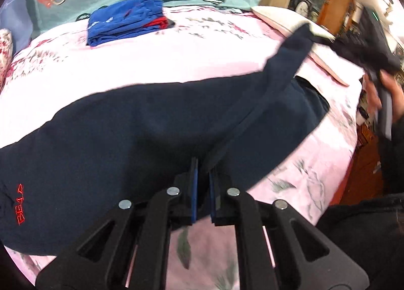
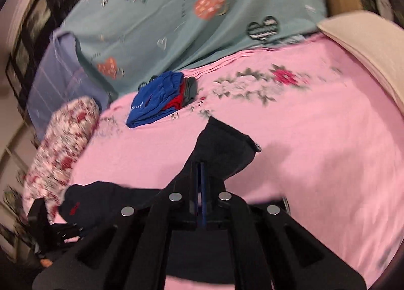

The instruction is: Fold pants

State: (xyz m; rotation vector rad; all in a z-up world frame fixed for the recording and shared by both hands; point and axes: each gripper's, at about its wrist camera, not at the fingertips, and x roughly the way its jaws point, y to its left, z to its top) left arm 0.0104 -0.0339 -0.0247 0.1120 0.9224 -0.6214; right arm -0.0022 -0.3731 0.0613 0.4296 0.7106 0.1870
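Dark navy pants (image 1: pixel 151 126) with small red lettering (image 1: pixel 19 204) lie across the pink bed sheet (image 1: pixel 176 57). My left gripper (image 1: pixel 203 166) is at the near edge of the pants, its blue pads shut on a fold of the cloth. From there one pant leg runs taut up to the right, where my right gripper (image 1: pixel 328 42) holds its end, blurred, with a hand (image 1: pixel 386 93) behind it. In the right wrist view the right gripper (image 2: pixel 200 166) is shut on the leg's cuff (image 2: pixel 222 143), lifted off the sheet.
A folded pile of blue and red clothes (image 1: pixel 123 22) (image 2: pixel 156 103) sits far back on the bed. A teal blanket with hearts (image 2: pixel 176 25) lies behind it. A floral pillow (image 2: pixel 63 143) is at the left and a beige cushion (image 2: pixel 366 45) at the right. Wooden furniture (image 1: pixel 335 4) stands beyond the bed.
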